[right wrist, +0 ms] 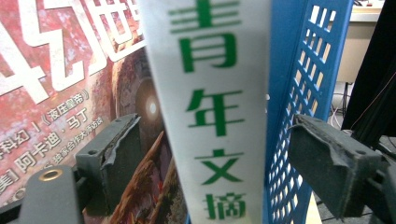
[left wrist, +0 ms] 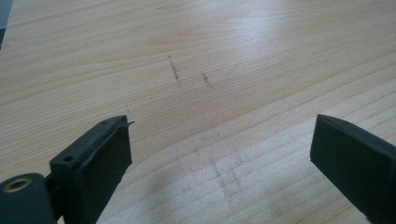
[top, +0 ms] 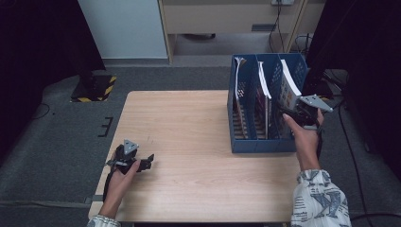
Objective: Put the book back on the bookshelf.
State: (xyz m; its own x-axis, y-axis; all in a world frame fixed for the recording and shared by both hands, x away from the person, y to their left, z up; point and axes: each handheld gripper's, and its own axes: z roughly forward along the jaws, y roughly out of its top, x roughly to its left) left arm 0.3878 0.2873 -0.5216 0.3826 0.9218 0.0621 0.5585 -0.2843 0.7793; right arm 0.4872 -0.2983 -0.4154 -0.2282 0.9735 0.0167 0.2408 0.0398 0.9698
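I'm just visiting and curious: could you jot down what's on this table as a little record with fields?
Table: light wooden top
Rack: blue file rack with three slots, at the table's right side
Contents: magazines standing in the slots
Right gripper: at the rightmost slot, jaws open either side of a magazine's white spine, pads not pressing it
Left gripper: open, nothing between its jaws, low over the table's near left part

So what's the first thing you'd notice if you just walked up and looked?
Probably the blue file rack at the right side of the wooden table, with magazines standing in its slots. The right gripper is at the rightmost magazine, whose white spine with green characters stands between its open jaws. The left gripper rests open on bare wood near the table's left edge.
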